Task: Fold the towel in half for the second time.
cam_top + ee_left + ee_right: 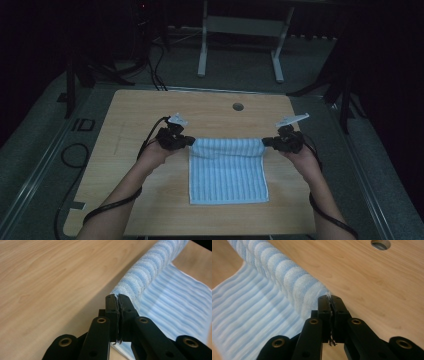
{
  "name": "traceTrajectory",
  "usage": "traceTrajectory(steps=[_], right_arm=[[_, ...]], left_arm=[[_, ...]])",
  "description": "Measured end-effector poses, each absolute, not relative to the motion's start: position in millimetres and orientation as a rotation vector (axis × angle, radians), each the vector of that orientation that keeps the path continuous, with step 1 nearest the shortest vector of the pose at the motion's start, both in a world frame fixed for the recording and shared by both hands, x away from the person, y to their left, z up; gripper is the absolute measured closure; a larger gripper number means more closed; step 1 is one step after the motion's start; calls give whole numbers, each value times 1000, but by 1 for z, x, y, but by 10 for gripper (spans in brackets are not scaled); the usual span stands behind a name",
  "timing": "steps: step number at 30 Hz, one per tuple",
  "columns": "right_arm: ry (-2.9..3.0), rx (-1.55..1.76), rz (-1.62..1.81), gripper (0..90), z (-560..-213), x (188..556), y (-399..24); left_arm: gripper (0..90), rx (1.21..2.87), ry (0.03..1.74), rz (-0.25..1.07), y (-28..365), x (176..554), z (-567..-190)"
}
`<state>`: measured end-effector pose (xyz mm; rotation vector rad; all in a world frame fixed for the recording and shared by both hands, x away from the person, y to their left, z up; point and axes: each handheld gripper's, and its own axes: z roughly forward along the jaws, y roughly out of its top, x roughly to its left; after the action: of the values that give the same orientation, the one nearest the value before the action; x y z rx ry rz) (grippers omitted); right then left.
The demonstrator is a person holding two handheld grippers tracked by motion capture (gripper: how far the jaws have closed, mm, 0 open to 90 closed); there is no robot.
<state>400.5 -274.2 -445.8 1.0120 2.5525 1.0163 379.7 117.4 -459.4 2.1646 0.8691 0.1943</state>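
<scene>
A light blue striped towel (pixel 227 172) lies on the wooden table (pixel 150 105), its far edge lifted off the surface. My left gripper (pixel 191 142) is shut on the towel's far left corner, and my right gripper (pixel 263 142) is shut on the far right corner. In the left gripper view the left gripper (pixel 117 295) pinches the cloth edge, and the raised towel (pixel 150 267) stretches away to the upper right. In the right gripper view the right gripper (pixel 329 297) pinches the other corner, with the towel (pixel 277 272) running off to the upper left.
A round cable hole (pixel 238 106) sits near the table's far edge, also the hole (pixel 381 243) in the right gripper view. Cables trail from both grippers over the table's front. A white desk frame (pixel 240 40) and dark stands rise beyond the table.
</scene>
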Motion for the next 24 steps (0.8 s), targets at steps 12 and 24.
traceTrajectory(steps=[12,24], right_arm=[[2537,916,1078,870,-446,322,-289],[2619,925,1033,868,-476,282,-287]], left_arm=[[871,2206,760,168,114,309,-463],[870,2262,760,80,114,287,-495]])
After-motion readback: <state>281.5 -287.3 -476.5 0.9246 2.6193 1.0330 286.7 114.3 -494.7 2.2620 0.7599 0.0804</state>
